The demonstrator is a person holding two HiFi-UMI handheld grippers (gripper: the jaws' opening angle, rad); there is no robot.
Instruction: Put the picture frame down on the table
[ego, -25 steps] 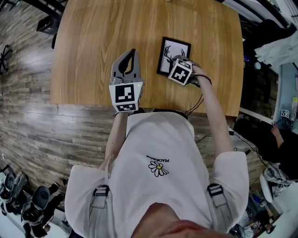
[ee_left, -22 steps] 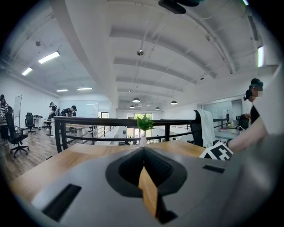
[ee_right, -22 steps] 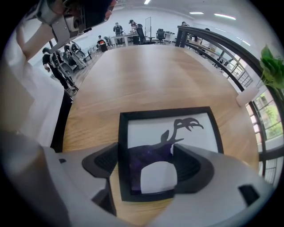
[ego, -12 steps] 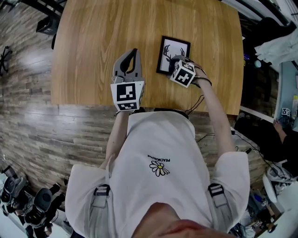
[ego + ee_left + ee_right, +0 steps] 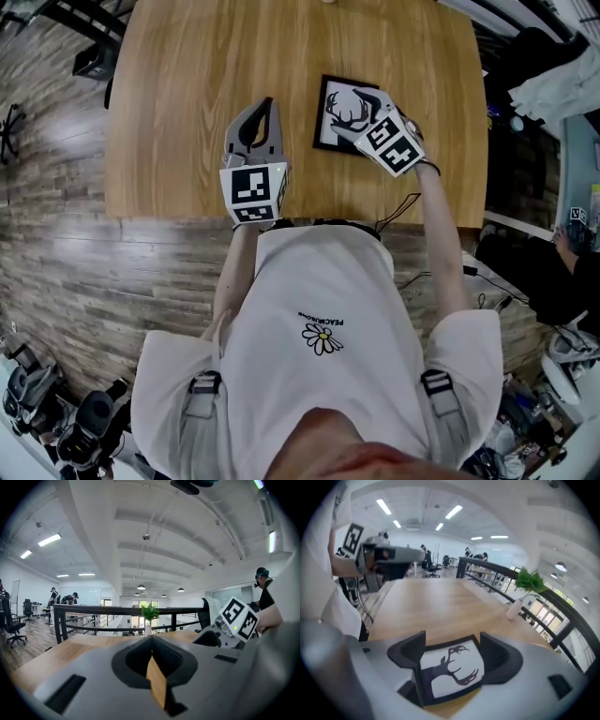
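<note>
right gripper view: black-edged deer-silhouette picture frame (image 5: 450,670) lies flat on the light wooden table (image 5: 187,94), under the right gripper (image 5: 452,639), jaws spread wide, released. left gripper (image 5: 267,105) clenched, empty. judged: placement essentially done; next move calls for backing off without nudging it.

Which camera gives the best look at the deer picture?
The right gripper view: the frame sits close between its jaws, deer plain. The head view shows it small, partly under the right gripper. The left gripper view misses it.
</note>
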